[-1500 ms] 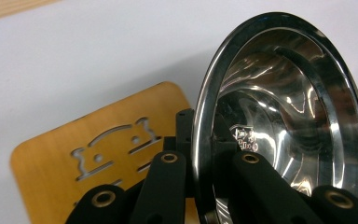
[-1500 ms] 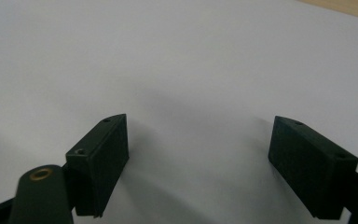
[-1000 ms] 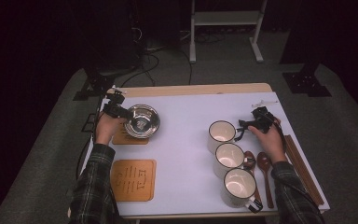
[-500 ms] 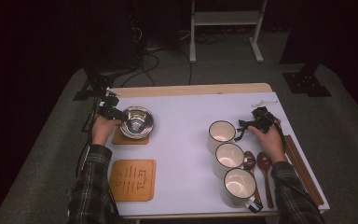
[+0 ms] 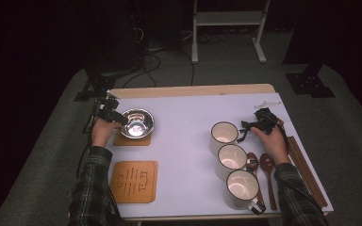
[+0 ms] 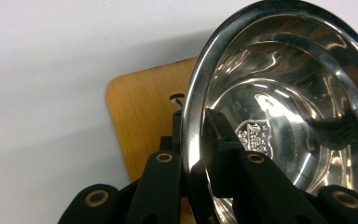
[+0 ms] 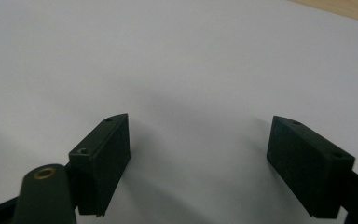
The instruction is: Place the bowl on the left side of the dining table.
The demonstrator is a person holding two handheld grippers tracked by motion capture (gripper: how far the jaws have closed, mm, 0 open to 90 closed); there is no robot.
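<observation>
You are working the left gripper at the rim of the steel bowl, which is sitting on the small wooden coaster at the far left of the white table. In the left gripper view one jaw is standing outside the rim and the other inside — they have just been easing apart a little, yet the pads look to be pressing the thin wall between them, so you are holding the bowl by its edge. The step in hand looks like setting the bowl down on that coaster, and it seems close to done. The next move calls for opening the jaws fully and drawing the gripper up and back without dragging the rim, since a light bowl tips easily. Your right gripper is hanging released with nothing between its jaws, over bare table just beside the farthest of the three mugs. A stamped emblem with small lettering is showing in the bowl's bottom, but it is too small to read. The larger coaster near you is bearing cut-out marks — no words that you could make out.
</observation>
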